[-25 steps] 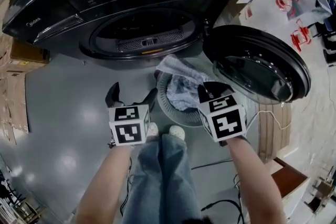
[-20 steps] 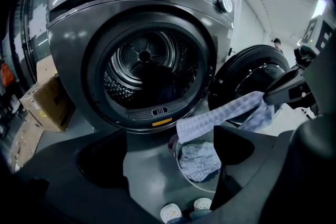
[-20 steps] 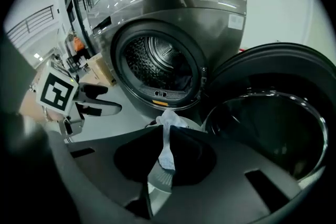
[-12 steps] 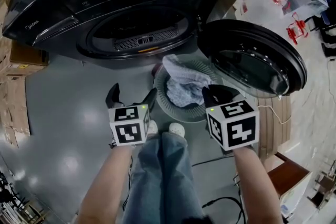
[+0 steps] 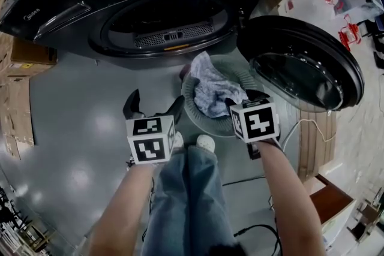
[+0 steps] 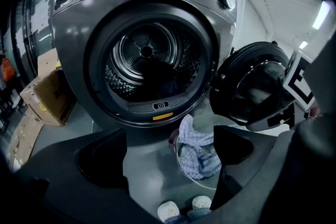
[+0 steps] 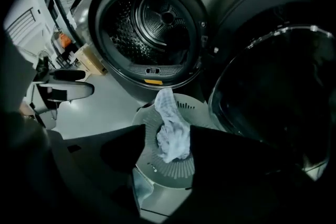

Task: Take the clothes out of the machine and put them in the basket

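One garment (image 5: 213, 90) lies in the basket (image 5: 195, 118); your right gripper (image 5: 246, 99) has just been opening, nothing between its jaws; left gripper (image 5: 155, 102) gapes empty; drum (image 6: 147, 55) contents unclear.

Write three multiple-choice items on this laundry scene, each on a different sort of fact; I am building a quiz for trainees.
1. What colour is the machine?
A. white
B. dark grey
C. red

2. In what state is the door?
A. swung fully open
B. shut
C. open by a crack

3. Where is the pale cloth?
A. inside the machine
B. hung over the door
C. in the basket

Answers:
1 B: the head view shows its front panel as dark grey.
2 A: the door stands to the right of the bare round opening.
3 C: the cloth lies in the basket on the floor, with one end draped over the rim.
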`<state>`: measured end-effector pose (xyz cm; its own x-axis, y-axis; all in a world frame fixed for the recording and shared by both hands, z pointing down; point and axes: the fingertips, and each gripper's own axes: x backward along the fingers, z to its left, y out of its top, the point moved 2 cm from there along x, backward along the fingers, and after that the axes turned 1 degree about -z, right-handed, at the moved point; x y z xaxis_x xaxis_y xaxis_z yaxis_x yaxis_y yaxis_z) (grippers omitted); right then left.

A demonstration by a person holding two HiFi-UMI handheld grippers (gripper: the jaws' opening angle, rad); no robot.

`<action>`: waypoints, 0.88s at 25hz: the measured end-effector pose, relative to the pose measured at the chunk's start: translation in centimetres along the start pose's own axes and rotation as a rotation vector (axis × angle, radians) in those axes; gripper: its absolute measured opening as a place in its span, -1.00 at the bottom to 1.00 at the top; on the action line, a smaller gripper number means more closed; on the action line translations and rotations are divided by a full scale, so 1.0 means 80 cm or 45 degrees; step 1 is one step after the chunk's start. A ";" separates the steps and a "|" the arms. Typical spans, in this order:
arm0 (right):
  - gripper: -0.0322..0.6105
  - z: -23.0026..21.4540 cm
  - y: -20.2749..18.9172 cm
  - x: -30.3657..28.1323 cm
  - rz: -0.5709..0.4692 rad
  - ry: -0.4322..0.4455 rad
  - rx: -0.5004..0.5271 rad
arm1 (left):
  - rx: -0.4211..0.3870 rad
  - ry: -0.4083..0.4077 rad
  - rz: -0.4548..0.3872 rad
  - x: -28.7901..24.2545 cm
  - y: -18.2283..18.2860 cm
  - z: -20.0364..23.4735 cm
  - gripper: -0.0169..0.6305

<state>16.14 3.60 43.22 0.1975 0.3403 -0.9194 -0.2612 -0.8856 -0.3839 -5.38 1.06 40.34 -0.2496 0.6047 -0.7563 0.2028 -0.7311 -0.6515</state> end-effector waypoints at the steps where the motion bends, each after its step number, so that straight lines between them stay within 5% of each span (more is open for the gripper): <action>1: -0.03 -0.001 -0.001 -0.009 0.006 0.004 -0.015 | 0.002 0.001 0.001 -0.001 -0.002 0.002 0.61; 8: -0.02 0.006 0.011 -0.061 0.014 0.037 -0.010 | 0.001 0.000 0.014 -0.017 -0.015 0.019 0.61; 22: -0.12 0.046 0.084 -0.172 -0.185 0.070 0.166 | -0.016 -0.005 0.061 -0.073 -0.042 0.068 0.61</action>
<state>8.21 -5.88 53.00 0.2920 0.4408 -0.8488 -0.3455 -0.7789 -0.5234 -9.76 -1.73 47.25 -0.2430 0.5676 -0.7866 0.2262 -0.7554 -0.6150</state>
